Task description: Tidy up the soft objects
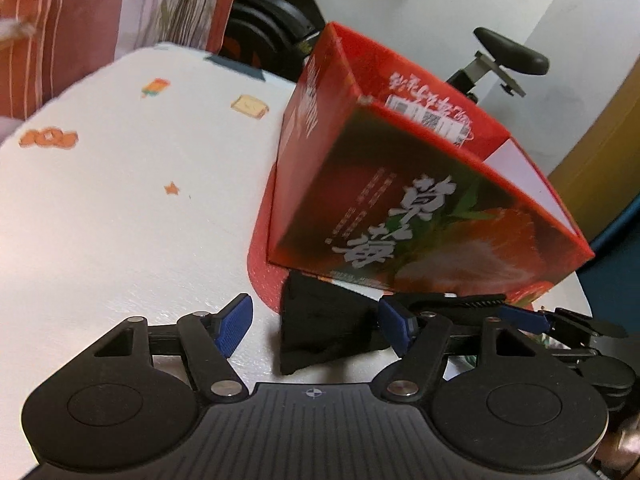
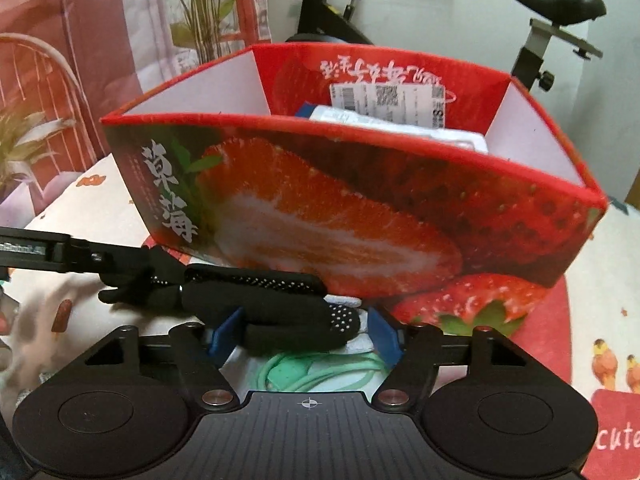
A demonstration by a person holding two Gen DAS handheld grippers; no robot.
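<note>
Black sock at the strawberry box's foot

Our right gripper [image 2: 306, 334] pinches the sock [image 2: 296, 320], lying crosswise; our left gripper [image 1: 316, 324] stands spread around its other end, beside the box [image 2: 360, 208].

A room in a home. A soft white bed cover printed with small orange cartoon shapes [image 1: 120, 200] fills the foreground. Behind the bed cover hangs a red and pink curtain patterned with green plant stems [image 2: 132, 32]. Also behind it, against a plain white wall, stands a black exercise bike with a padded black saddle [image 2: 560, 4].
</note>
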